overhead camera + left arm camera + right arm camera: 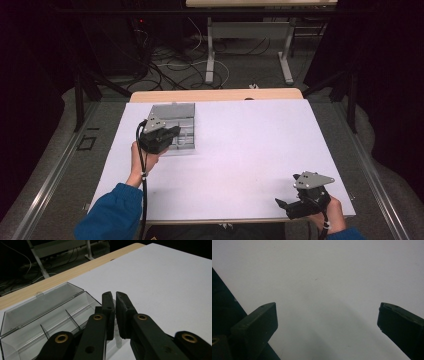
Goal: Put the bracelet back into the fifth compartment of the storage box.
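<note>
A clear plastic compartment box (184, 114) lies open at the far left of the white sheet, with its lid (42, 303) laid back and dividers (72, 318) inside. My left gripper (175, 132) hovers at the box's right end. In the left gripper view its jaws (115, 296) are almost together, pinching a small translucent piece (116, 333); what it is I cannot make out. My right gripper (287, 207) rests low near the front right of the sheet. It (327, 315) is wide open, with nothing between the jaws but bare white sheet.
The white sheet (240, 145) covers a wooden table whose far edge (215, 95) shows beyond it. Metal frame rails (372, 170) run along both sides. Cables and table legs (210, 55) lie on the floor behind.
</note>
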The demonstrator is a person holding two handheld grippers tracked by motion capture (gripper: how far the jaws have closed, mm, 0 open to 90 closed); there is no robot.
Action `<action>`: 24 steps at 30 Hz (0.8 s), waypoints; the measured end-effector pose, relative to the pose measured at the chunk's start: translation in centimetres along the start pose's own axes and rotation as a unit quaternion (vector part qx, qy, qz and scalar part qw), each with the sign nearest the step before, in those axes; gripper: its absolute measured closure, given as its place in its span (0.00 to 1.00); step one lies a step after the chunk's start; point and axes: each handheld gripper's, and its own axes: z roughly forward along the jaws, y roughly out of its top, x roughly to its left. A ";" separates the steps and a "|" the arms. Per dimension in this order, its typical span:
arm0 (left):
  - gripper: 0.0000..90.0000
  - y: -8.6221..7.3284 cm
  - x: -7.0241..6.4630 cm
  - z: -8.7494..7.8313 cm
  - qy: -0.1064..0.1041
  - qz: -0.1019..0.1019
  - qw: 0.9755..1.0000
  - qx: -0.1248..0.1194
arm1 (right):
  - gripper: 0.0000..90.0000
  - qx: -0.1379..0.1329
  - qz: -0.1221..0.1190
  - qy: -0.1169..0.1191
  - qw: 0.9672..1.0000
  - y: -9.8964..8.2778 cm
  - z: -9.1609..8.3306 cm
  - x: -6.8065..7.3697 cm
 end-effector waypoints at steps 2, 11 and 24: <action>0.95 0.0 0.1 0.0 0.003 0.000 1.000 -0.003 | 0.03 0.003 0.002 0.002 1.000 0.0 0.0 0.0; 0.95 -0.1 1.0 -0.1 0.020 -0.007 1.000 -0.014 | 0.03 0.004 0.003 0.002 1.000 0.0 0.0 0.0; 0.95 -0.6 2.2 0.2 0.038 -0.023 0.999 -0.015 | 0.03 -0.002 0.001 0.002 1.000 0.0 0.1 -0.1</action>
